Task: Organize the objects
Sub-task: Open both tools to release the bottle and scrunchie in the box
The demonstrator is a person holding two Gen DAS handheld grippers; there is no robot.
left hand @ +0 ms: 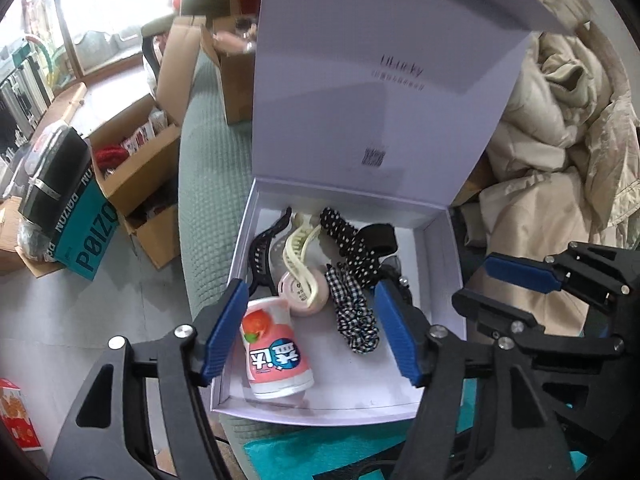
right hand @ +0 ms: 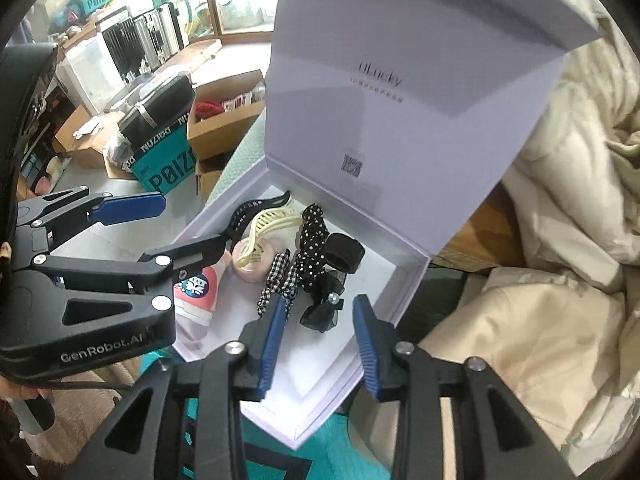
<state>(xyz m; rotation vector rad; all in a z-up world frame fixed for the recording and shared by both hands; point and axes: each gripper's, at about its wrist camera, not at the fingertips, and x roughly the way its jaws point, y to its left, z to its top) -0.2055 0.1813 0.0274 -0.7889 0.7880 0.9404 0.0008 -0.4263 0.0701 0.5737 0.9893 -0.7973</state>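
A white box stands open with its lid up. Inside lie a pink bottle, a pink round case, a cream hair claw, a black hair claw, a gingham scrunchie, a polka-dot scrunchie and a black mesh bow. My left gripper is open over the box, its left finger beside the bottle. My right gripper is open and empty above the box's near corner, by the bow.
The box rests on a green quilted cushion. Beige bedding is piled to the right. Cardboard boxes and a teal POIZON box sit on the floor at left. A teal item lies under the box's near edge.
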